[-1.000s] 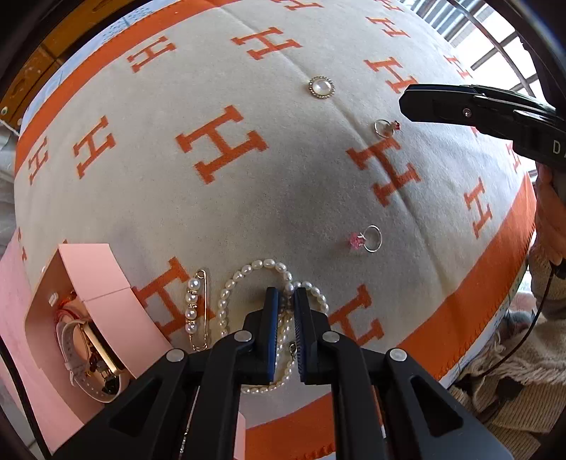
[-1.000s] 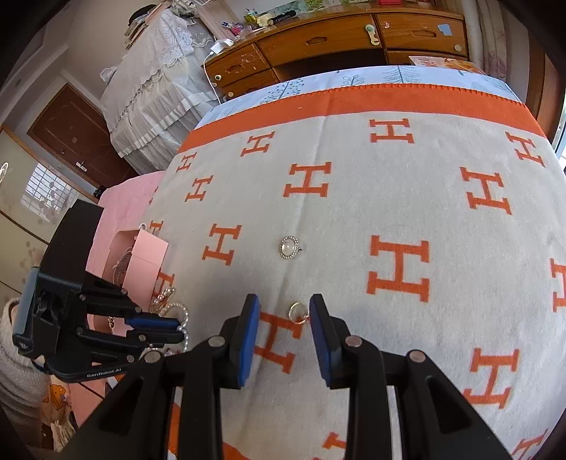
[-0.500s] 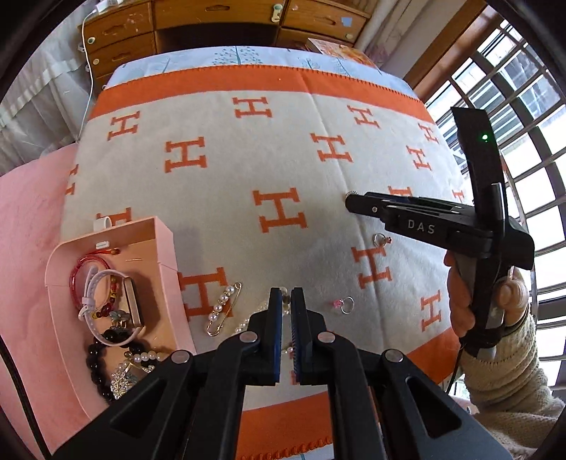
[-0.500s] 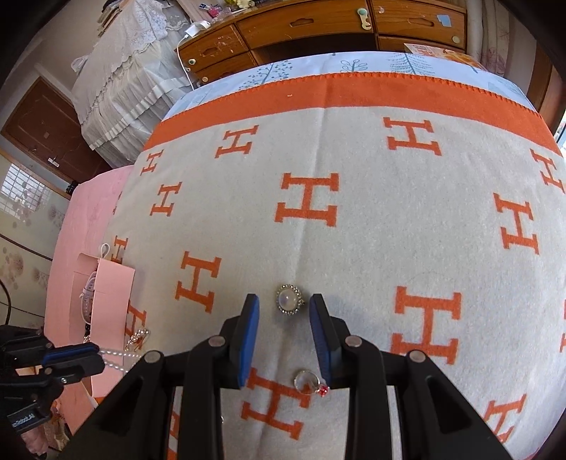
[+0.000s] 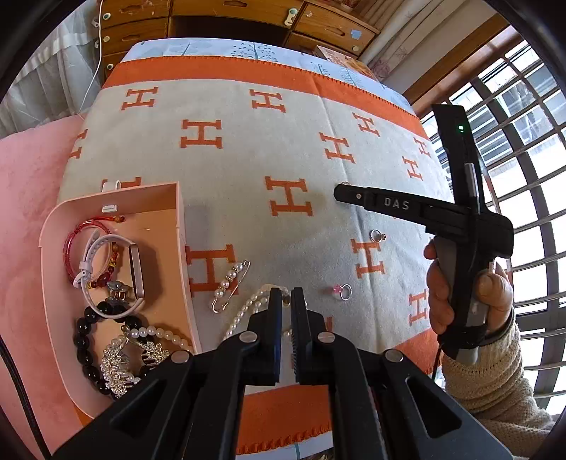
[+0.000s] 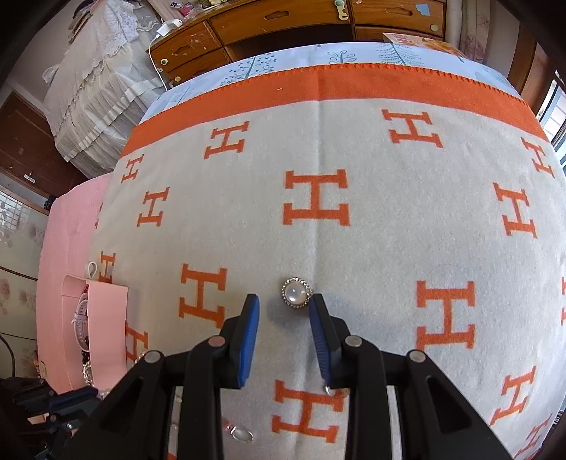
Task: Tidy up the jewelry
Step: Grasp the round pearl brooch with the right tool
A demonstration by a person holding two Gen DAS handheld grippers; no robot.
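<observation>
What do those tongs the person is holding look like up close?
Each of the tongs is black plastic with silver rivets and two blue-padded fingers. The right tongs carry white "DAS" lettering, a grey handle and a small green light. The hand holding them wears a cream knitted sleeve.

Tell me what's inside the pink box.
Pink open box holds a red bangle, white-strapped watch, black bead bracelet, pearl strand, silver leaf brooches. Anything beneath is hidden.

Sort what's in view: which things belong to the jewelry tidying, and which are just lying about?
Job:
- pink box
- pearl necklace
- pearl pin
- pink-stone ring
- red-stone ring
- round brooch

Lying about:
- blanket
- wooden drawers
- pink bedding
</observation>
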